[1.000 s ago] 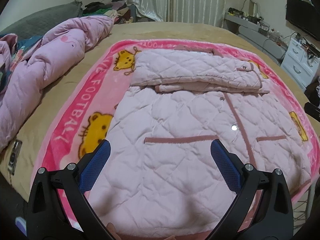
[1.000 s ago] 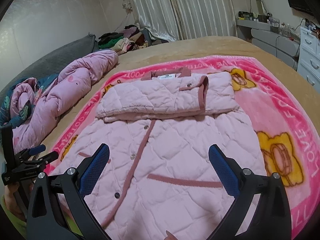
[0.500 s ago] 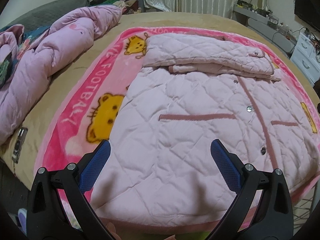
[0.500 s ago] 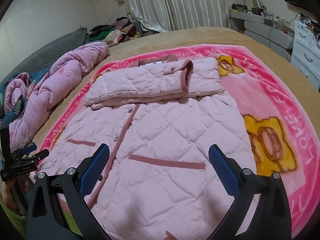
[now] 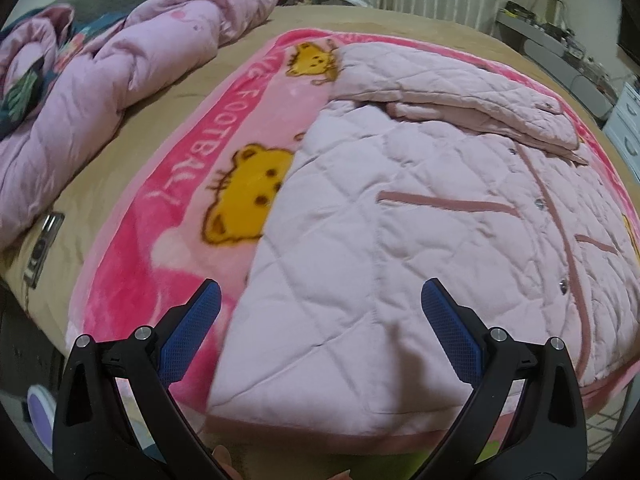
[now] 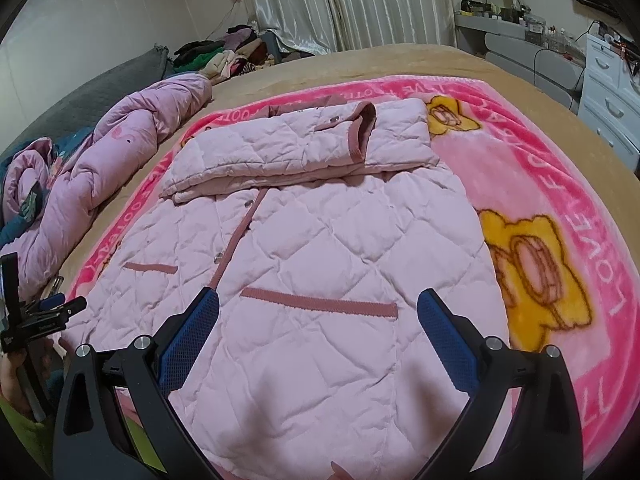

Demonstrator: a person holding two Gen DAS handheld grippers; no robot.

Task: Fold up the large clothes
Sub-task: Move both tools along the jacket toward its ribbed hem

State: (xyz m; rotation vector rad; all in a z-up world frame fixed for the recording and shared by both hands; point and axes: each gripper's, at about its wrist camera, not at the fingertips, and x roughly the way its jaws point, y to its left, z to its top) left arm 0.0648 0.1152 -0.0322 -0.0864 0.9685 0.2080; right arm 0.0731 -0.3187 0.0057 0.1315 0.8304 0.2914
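A pale pink quilted coat (image 5: pixel 400 240) (image 6: pixel 320 248) lies flat on a bright pink cartoon blanket (image 5: pixel 192 184) (image 6: pixel 560 184). Its sleeves (image 6: pixel 304 144) are folded across the chest at the far end. Dusky pink trim marks the pockets and the snap placket. My left gripper (image 5: pixel 318 296) hovers open over the coat's near left hem corner, nothing between its blue pads. My right gripper (image 6: pixel 318 304) is open above the hem on the right half, near the right pocket. The left gripper (image 6: pixel 44 316) also shows at the left edge of the right wrist view, held by a hand.
A crumpled pink duvet (image 5: pixel 100 76) (image 6: pixel 100 168) lies along the left of the tan bed (image 5: pixel 380 20). Clothes are piled by the curtain (image 6: pixel 228 52). A white dresser (image 6: pixel 608 96) and a cluttered shelf stand at the right. A small dark device (image 5: pixel 42 246) rests near the bed's left edge.
Both grippers have dropped lower and nearer the coat's hem. The left one has shifted left toward the hem corner. Both stay open.
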